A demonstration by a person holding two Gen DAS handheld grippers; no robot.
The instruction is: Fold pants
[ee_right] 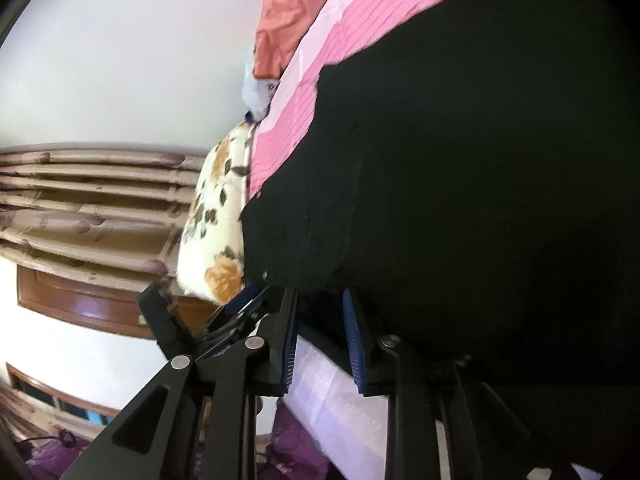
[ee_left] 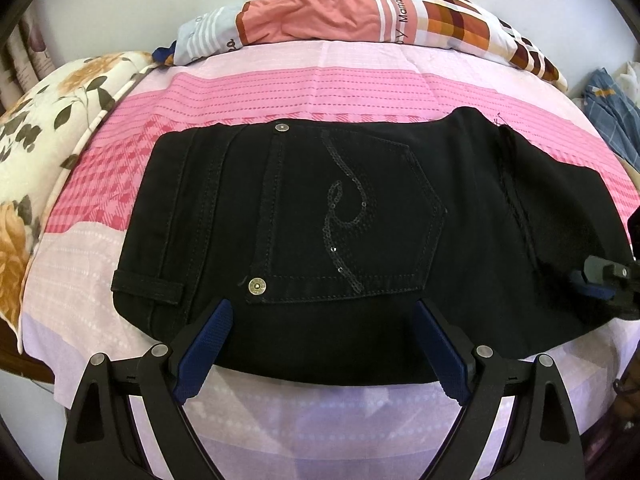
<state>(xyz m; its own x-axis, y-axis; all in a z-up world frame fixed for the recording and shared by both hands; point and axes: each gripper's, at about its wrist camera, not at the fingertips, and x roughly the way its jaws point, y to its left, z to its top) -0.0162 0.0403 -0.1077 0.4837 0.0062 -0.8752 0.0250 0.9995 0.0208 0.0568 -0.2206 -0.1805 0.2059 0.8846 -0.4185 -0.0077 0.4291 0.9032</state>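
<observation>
Pink bedsheet (ee_left: 240, 92) bears black pants (ee_left: 320, 216); left hand-held gripper (ee_left: 320, 344) gapes, right hand-held gripper (ee_right: 320, 336) seemingly pinches their blurred edge.

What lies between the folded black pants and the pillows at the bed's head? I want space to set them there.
Only bare pink striped bedsheet lies between the folded black denim pants and the orange patterned pillow, seen in the left wrist view.

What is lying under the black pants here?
The black pants lie on a pink striped bedsheet, which shows all around them. Any folded layers underneath, and the sheet directly below, are covered.
</observation>
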